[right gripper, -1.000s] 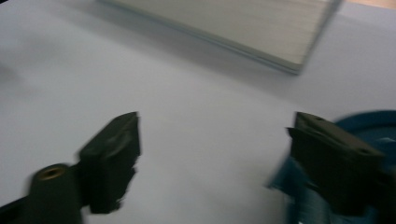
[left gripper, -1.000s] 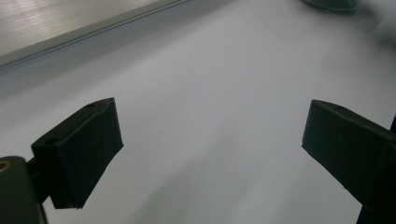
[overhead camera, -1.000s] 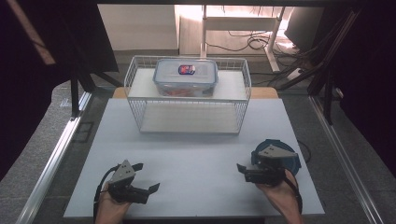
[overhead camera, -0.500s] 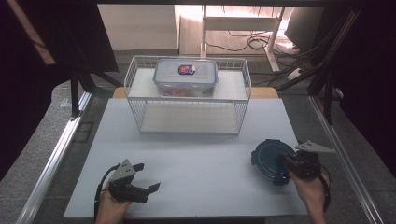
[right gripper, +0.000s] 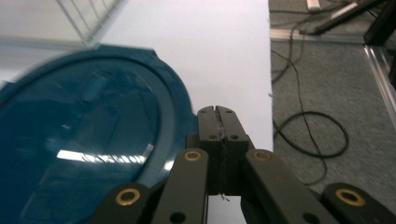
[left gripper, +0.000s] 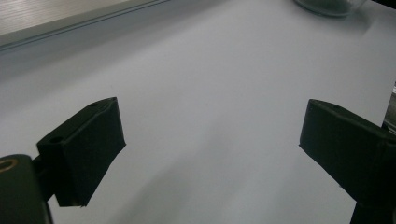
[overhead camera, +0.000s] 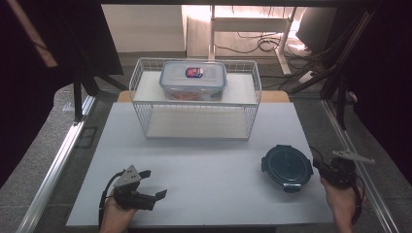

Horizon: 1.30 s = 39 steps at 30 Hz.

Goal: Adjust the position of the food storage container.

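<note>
Round lid flat on worktop, right side — rigid plastic, light, slick; best pinched at rim tab. Right claw pressed closed, empty, just beside lid. Left claw spread wide — idle.

The right gripper now sits off the round blue lid, at the table's right edge, jaws closed.

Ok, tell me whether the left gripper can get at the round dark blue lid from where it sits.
Probably yes. The left gripper has its jaws wide apart, and bare white table lies between it and the round dark blue lid. The right gripper, jaws shut, sits at the lid's far edge and may crowd it.
</note>
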Tool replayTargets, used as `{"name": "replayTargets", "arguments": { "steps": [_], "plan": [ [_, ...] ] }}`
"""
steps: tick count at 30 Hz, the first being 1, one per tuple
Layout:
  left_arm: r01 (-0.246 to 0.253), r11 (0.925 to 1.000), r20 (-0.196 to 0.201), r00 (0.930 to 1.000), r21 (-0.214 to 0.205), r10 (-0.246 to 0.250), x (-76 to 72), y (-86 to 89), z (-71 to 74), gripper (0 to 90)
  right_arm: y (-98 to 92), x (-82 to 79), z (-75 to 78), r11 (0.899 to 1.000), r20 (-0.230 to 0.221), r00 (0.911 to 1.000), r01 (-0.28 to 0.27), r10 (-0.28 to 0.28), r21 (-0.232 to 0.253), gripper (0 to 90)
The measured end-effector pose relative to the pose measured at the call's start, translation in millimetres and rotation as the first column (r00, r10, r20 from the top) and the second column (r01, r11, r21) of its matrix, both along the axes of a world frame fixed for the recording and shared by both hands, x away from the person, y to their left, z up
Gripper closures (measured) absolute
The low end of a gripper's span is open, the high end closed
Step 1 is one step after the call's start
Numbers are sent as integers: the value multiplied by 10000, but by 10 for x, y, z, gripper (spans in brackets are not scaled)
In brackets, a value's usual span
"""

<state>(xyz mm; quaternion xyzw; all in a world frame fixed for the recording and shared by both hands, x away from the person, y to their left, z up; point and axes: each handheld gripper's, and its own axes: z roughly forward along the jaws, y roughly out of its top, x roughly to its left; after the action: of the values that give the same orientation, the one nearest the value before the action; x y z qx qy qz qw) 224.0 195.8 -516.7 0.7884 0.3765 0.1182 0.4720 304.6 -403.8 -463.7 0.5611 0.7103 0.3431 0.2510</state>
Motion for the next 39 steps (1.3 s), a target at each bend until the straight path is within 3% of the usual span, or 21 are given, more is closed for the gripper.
{"name": "replayTargets", "arguments": {
  "steps": [6,16,27,36,38,39],
  "plan": [
    [-4,10000,-36,10000,-59,4,6,-3,-2,61,40,24,-41,9996,-184,9998,-55,50,-294,892],
    [61,10000,-56,10000,-7,-61,25,-33,-10,62,64,27,-63,9998,-249,9995,-200,202,88,894],
    [78,10000,-123,9999,-6,-78,37,-46,-25,63,339,70,-86,9951,-286,9948,-969,975,210,894],
    [87,10000,-176,9998,-40,-88,46,-49,-31,63,620,91,-114,9800,-454,9804,-1890,1920,621,895],
    [93,10000,-176,9998,-34,-93,45,-50,-32,63,788,92,-119,9696,-541,9693,-2363,2398,635,894],
    [93,10000,-176,9998,-34,-93,45,-50,-32,63,788,92,-119,9696,-541,9693,-2363,2398,635,894]
  ]
}}
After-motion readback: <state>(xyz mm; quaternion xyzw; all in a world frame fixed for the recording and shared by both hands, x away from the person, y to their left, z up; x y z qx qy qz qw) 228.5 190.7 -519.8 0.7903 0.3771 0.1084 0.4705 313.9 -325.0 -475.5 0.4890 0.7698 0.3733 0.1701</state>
